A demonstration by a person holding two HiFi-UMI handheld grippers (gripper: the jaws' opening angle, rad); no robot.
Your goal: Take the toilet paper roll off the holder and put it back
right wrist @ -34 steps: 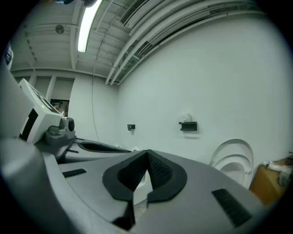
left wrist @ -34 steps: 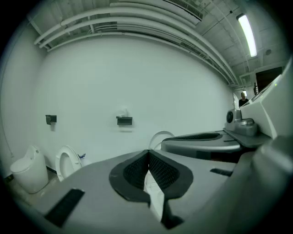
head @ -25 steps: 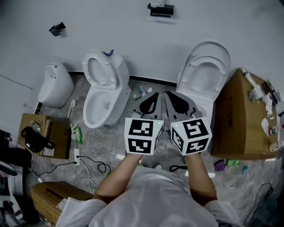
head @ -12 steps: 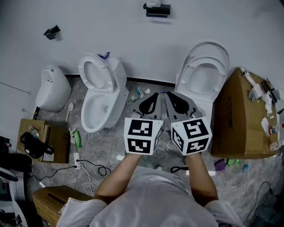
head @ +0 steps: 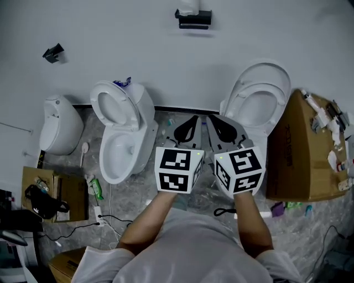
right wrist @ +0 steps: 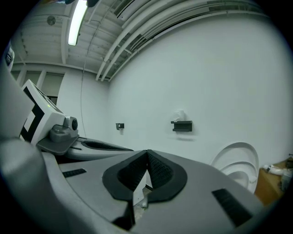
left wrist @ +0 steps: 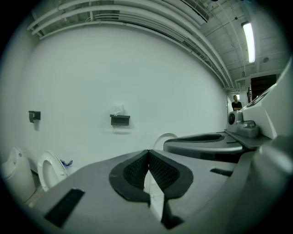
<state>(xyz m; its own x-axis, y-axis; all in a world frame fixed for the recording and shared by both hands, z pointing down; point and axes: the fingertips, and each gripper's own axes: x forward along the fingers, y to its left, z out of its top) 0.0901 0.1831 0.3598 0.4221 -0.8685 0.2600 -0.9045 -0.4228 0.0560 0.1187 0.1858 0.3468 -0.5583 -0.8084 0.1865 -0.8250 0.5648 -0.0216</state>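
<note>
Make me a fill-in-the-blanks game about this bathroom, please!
The toilet paper roll sits on a black holder fixed to the ____.
The left gripper and right gripper are both ____, with nothing between their jaws.
The cardboard box stands on the person's ____ side.
Missing words: wall; shut; right.

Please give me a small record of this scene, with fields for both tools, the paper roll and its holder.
left tool: shut, nothing held
right tool: shut, nothing held
toilet paper roll: sits on the holder, untouched
holder: dark, fixed on the white wall, apart from both tools
task state: roll not yet taken off
</note>
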